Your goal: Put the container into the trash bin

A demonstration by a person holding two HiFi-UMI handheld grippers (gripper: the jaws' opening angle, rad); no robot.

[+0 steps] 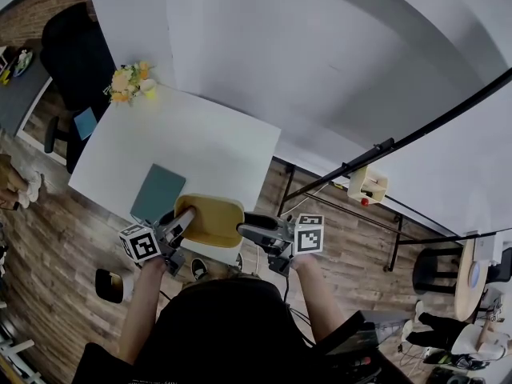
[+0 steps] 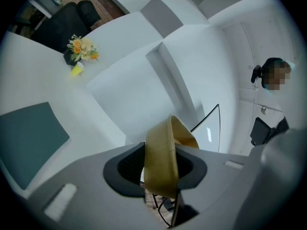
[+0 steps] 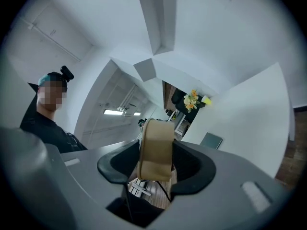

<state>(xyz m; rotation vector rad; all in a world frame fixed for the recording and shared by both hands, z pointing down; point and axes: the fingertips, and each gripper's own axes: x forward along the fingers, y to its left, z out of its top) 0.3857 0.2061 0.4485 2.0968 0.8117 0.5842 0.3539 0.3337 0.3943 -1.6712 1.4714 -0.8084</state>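
A tan oval container (image 1: 210, 218) is held up between my two grippers, over the near edge of the white table (image 1: 192, 134). My left gripper (image 1: 189, 214) is shut on its left rim; in the left gripper view the tan wall (image 2: 160, 162) fills the gap between the dark pads (image 2: 125, 169). My right gripper (image 1: 242, 229) is on the right rim, and in the right gripper view the container's wall (image 3: 156, 150) sits between both pads (image 3: 192, 164) and touches them. A white object (image 1: 218, 254) shows just below the container, mostly hidden. I see no certain trash bin.
A teal notebook (image 1: 158, 192) lies on the table left of the container. Flowers (image 1: 130, 82) stand at the far corner, with a black chair (image 1: 76, 54) behind. A black metal frame (image 1: 376, 154) crosses on the right. A small dark object (image 1: 108, 285) sits on the wood floor.
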